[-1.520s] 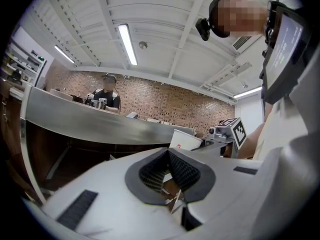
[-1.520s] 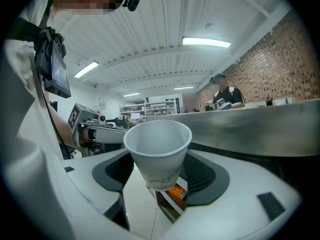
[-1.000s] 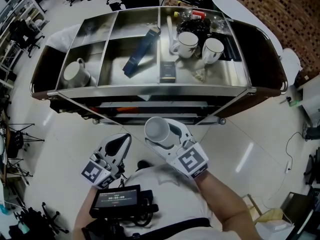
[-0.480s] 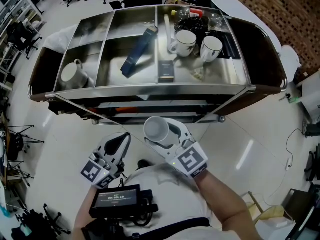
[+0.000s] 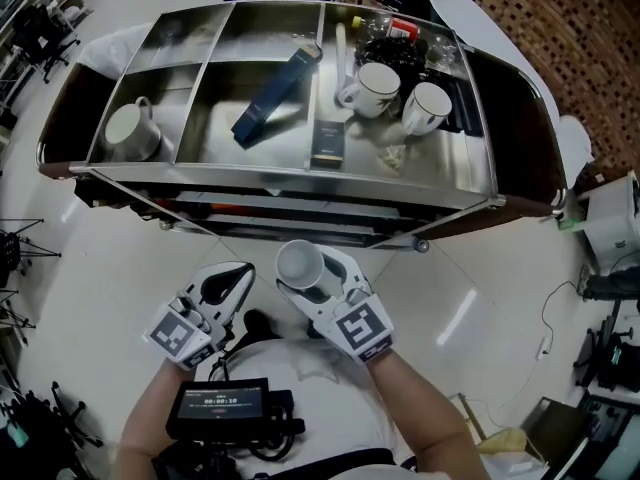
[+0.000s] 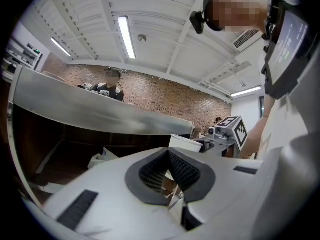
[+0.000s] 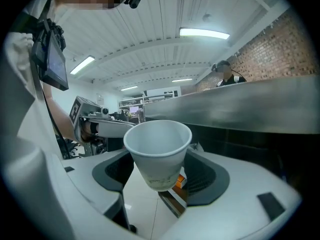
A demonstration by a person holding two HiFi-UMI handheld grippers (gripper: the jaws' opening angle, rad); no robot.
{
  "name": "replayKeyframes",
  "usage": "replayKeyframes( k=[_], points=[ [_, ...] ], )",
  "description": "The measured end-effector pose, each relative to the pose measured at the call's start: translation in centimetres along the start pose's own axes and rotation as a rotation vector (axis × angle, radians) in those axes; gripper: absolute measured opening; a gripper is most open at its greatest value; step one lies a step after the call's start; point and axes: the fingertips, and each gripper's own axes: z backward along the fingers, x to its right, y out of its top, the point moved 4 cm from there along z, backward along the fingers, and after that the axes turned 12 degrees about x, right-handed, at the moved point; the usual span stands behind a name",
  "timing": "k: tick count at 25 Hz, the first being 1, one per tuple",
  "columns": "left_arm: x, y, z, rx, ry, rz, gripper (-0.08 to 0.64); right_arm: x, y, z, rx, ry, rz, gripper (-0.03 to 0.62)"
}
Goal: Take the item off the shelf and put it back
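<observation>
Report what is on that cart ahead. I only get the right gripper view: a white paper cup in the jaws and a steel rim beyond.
Observer: In the head view, a lone white ceramic mug stands in the left compartment of the steel cart.
Operator: Check the middle compartment.
Observer: A long dark blue box lies slanted there.
Operator: Now give me the other gripper's jaws.
Observer: In its own view, the left gripper has its jaws together with nothing between them.
</observation>
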Motion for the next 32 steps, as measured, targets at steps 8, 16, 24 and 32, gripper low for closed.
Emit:
replayKeyframes(
  k=[8,16,24,32],
  points=[
    [-0.4,-2.7,-0.8,-0.027,0.066,0.062,0.0,4.1,-3.3,-0.4,-0.101,-0.037,0.007,0.311],
    [-1.5,-5.3,-1.8,-0.005,0.17,0.086,0.0,10.3,-5.7,-2.5,-0.169,-0.079,0.059,0.311],
    [-0.4,-8.5,-2.9,0.023,0.201,0.128,0.0,13.6,-9.4,-4.5,-0.229,-0.041,0.133,0.311],
    [0.8,-10.1,-1.1,0.02,0.252,0.165,0.0,20.1,-10.9,-6.1,-0.238,-0.15,0.124,0.318]
  ],
)
